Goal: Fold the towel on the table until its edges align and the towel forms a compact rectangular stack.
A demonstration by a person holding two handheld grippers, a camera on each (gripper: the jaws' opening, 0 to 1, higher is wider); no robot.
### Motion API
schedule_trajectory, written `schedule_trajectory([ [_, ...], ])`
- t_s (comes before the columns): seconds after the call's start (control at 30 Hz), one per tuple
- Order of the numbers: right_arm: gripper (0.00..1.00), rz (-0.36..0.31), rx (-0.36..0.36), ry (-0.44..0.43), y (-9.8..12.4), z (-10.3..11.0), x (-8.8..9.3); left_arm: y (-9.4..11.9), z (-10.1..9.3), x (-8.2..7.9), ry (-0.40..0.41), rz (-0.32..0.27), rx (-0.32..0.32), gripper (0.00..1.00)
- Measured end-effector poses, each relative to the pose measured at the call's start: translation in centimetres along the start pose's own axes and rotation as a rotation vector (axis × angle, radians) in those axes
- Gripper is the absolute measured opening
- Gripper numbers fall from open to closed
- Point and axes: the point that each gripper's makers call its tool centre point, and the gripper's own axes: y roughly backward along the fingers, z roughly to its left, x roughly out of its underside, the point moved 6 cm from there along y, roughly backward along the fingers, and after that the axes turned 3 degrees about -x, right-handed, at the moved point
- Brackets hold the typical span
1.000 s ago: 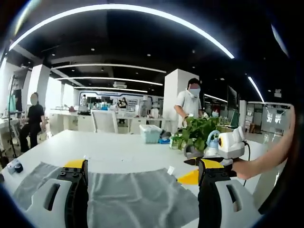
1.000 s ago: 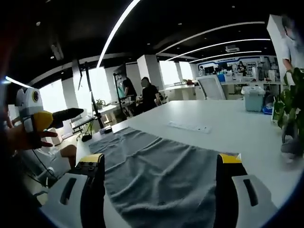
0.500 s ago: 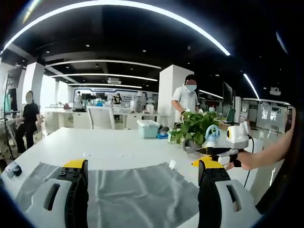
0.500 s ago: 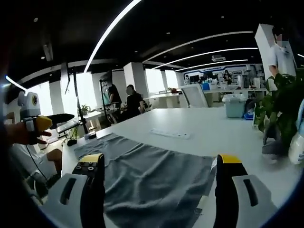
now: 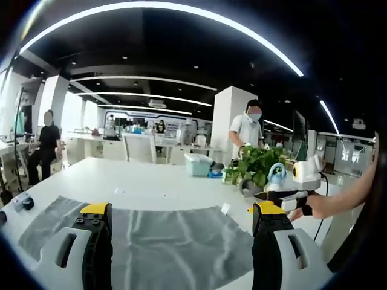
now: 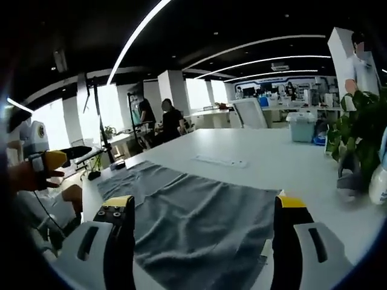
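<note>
While both grippers hang above the near edge of the white tabletop (image 5: 151,184), the flat grey rectangular towel (image 5: 175,241) lies spread along that edge, unfolded. Seen in the left gripper view, the left gripper (image 5: 178,217) has its jaws wide apart and holds nothing; the right gripper (image 6: 202,208) is likewise spread and empty over the cloth. Toward the tabletop's far right corner stand a leafy green potted plant (image 5: 254,166) and a pale blue plastic box (image 5: 198,164).
</note>
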Motion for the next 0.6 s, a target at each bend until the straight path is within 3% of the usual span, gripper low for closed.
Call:
schedule_trajectory([
  [0.13,0.96,0.003,-0.022,0.014,-0.1,0.8,0.2,0.4,0.0,-0.3,0.010,-0.027,-0.019,0.99],
  [0.2,0.96,0.025,-0.044,0.040,0.0,1.4,0.8,0.0,0.1,-0.2,0.062,-0.062,-0.053,0.99],
  [0.3,0.96,0.049,-0.061,0.060,1.0,2.0,1.1,-0.4,-0.4,0.2,0.074,-0.064,-0.046,0.99],
  [0.5,0.96,0.037,-0.067,0.049,1.8,1.9,1.0,-0.9,-1.4,0.2,0.057,-0.061,-0.028,0.99],
  [0.6,0.96,-0.017,-0.055,0.056,2.4,1.7,-0.1,-1.3,-1.8,0.1,0.059,-0.070,-0.017,0.99],
])
